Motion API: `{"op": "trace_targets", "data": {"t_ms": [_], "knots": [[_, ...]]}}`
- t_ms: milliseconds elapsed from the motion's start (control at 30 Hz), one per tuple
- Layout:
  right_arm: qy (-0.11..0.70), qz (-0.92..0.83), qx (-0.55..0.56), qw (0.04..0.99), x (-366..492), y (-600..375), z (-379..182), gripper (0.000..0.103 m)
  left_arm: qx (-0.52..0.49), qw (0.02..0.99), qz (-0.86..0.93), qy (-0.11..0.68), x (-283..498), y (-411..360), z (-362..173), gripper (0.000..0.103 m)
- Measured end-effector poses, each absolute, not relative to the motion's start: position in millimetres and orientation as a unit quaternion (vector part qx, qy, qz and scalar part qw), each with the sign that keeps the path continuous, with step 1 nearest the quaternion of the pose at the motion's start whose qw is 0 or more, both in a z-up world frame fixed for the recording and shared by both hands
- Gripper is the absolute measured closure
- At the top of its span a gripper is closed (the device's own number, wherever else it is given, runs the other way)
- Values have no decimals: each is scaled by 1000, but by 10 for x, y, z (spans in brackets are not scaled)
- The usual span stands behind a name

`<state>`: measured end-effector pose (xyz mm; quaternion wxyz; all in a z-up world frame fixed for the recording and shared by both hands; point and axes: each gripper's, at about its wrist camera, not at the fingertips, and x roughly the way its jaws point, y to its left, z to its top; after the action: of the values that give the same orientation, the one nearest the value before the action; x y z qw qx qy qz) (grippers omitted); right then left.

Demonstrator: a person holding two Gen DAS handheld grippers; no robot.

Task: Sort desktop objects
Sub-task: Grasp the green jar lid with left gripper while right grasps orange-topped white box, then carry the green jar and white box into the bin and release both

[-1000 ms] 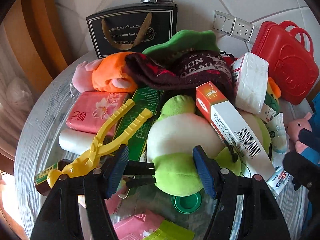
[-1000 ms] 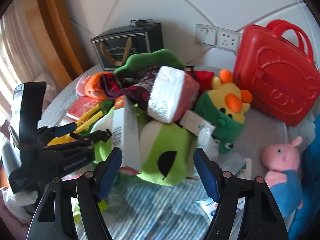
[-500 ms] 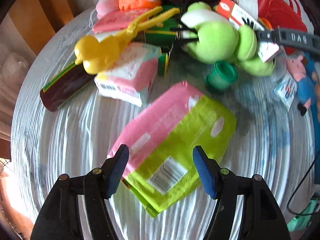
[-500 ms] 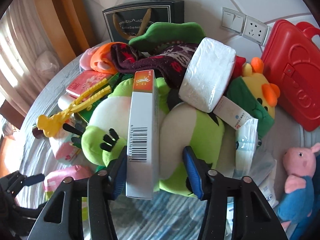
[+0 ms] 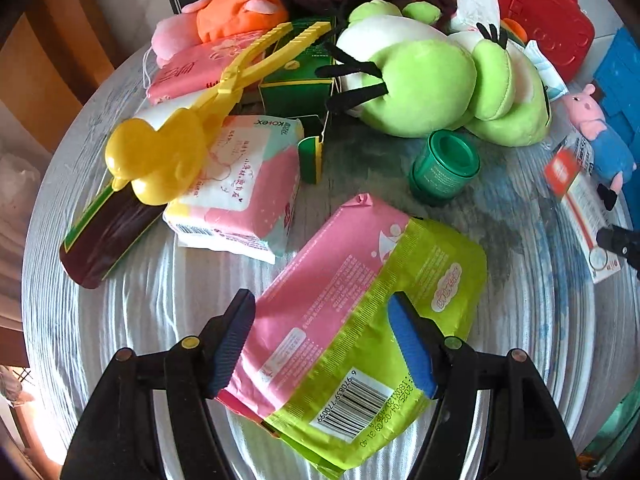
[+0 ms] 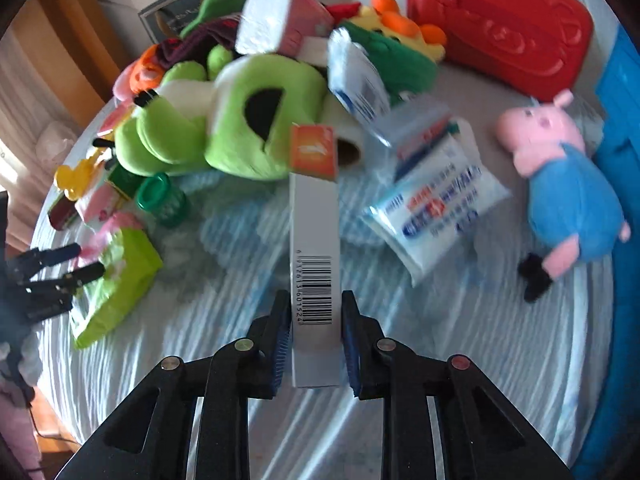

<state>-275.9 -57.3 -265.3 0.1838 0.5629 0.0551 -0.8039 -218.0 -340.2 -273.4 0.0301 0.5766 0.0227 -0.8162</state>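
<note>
A pink and lime-green packet (image 5: 360,280) lies flat on the round white table (image 5: 120,320). My left gripper (image 5: 320,320) points down over its near end. Its jaws are opening and straddle the packet, and the pads do not clearly press on it. My right gripper (image 6: 316,328) is shut on a long white box (image 6: 314,240) with an orange end and a barcode, held above the table in front of the pile. From the left wrist view that box (image 5: 576,200) shows at the right edge. The right wrist view has the left gripper (image 6: 60,268) at the packet (image 6: 120,272).
A green frog plush (image 5: 420,80), a green jar (image 5: 444,168), yellow duck tongs (image 5: 160,160) and a pink tissue pack (image 5: 248,184) crowd the far side. A red case (image 6: 500,20), a pig plush (image 6: 568,188) and a white-blue pack (image 6: 436,208) lie to the right.
My left gripper left the frog plush and came down over the pink-green packet. My right gripper closed on the white box and drew it off the pile toward the front.
</note>
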Motion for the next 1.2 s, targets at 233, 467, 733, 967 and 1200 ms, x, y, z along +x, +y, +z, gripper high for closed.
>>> {"op": "trace_targets", "data": {"t_ms": [233, 467, 733, 967, 1200], "knots": [[16, -799, 582, 150, -2476, -308, -2883, 79, 521, -29, -853, 3, -2386, -2969, -2413, 35], [1, -815, 564, 133, -2453, -295, -2799, 68, 507, 1, -862, -17, -2837, -2652, -2786, 41], [19, -827, 547, 128, -2477, -392, -2785, 80, 496, 19, -868, -23, -2640, -2526, -2769, 63], [10, -864, 480, 152, -2127, -413, -2228, 81, 446, 14, -895, 9, -2061, -2443, -2192, 63], [11, -909, 387, 151, -1836, -316, -1515, 80, 377, -12, -926, 16, -1728, -2080, -1568, 63]]}}
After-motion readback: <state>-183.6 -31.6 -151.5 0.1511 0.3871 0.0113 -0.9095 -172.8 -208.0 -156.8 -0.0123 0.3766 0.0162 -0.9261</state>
